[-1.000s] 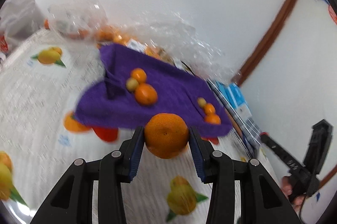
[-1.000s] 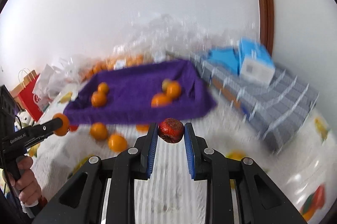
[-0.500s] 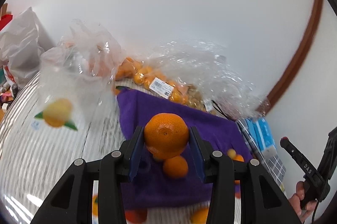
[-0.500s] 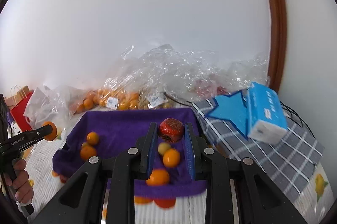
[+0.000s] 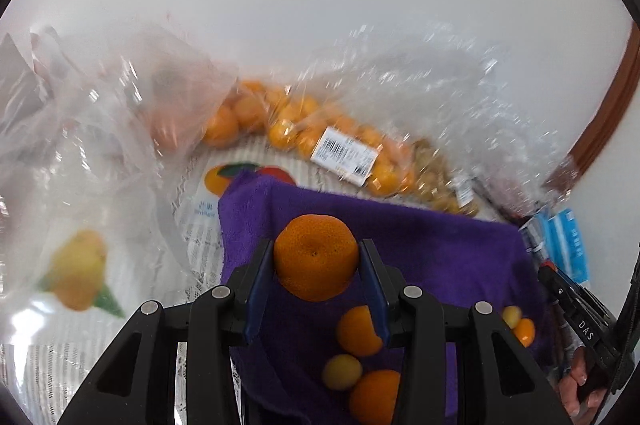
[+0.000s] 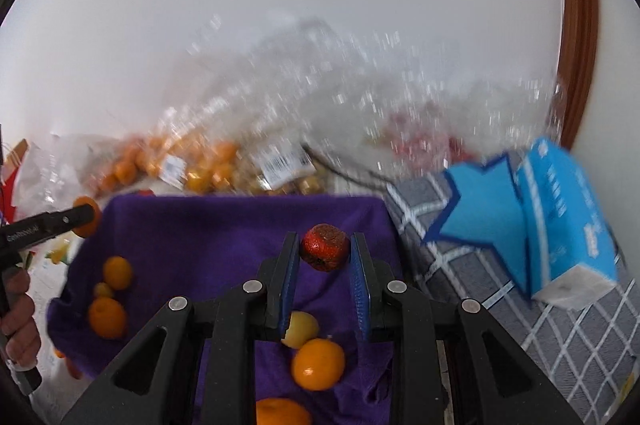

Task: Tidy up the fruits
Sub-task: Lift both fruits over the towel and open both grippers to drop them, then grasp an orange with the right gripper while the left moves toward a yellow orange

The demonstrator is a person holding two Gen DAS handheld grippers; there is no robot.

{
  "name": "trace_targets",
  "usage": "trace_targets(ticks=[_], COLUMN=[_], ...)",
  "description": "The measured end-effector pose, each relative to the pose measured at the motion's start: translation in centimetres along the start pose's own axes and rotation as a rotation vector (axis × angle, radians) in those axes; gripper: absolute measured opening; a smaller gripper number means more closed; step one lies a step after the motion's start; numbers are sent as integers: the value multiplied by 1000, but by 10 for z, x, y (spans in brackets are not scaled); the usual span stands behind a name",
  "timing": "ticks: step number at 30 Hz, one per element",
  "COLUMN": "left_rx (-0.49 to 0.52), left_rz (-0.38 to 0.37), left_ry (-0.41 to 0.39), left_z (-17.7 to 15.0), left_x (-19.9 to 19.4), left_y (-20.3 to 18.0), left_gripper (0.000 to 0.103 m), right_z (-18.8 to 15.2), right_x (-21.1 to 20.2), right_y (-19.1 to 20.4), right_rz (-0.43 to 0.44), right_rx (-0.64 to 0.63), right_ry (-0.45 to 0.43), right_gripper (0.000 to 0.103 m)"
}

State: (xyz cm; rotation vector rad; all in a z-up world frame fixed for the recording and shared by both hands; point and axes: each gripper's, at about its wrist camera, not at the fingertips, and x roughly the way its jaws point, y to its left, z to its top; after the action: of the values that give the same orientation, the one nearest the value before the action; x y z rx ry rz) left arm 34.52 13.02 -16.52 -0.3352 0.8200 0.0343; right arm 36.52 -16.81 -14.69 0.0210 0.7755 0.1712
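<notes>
My left gripper [image 5: 316, 261] is shut on a large orange [image 5: 316, 257] and hangs over the left part of the purple towel [image 5: 440, 245]. Two smaller oranges [image 5: 356, 331] and a yellow fruit [image 5: 342, 371] lie on the towel under its jaws. My right gripper [image 6: 324, 255] is shut on a small dark red fruit [image 6: 325, 252] above the right part of the same purple towel [image 6: 200, 233]. Oranges [image 6: 318, 363] and a yellow fruit [image 6: 302, 329] lie on the cloth below it, others [image 6: 107, 317] at its left. The left gripper [image 6: 86, 221] with its orange shows at the left edge.
Clear plastic bags of oranges [image 5: 304, 137] lie behind the towel along the white wall. A crumpled empty bag [image 5: 80, 129] sits to the left on the fruit-print tablecloth [image 5: 80, 277]. A blue tissue pack [image 6: 560, 217] rests on a grey checked cloth [image 6: 500, 305] to the right.
Both grippers have travelled forward, from in front of the purple towel to above it, each keeping its fruit. The bags by the wall now loom closer.
</notes>
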Motion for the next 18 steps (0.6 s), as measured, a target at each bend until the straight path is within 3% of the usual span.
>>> trace_targets(ticks=[5, 12, 18], left_rx=[6, 32, 23], left_rz=[9, 17, -12], left_ry=[35, 76, 119], left_z=[-5, -4, -11], left_x=[11, 15, 11], left_y=[0, -4, -1], left_gripper=[40, 41, 41], right_z=[-6, -12, -14], right_x=[22, 27, -8], right_y=[-13, -9, -4], right_rz=[44, 30, -27], right_rx=[89, 81, 60], right_ry=[88, 118, 58], right_gripper=[25, 26, 52])
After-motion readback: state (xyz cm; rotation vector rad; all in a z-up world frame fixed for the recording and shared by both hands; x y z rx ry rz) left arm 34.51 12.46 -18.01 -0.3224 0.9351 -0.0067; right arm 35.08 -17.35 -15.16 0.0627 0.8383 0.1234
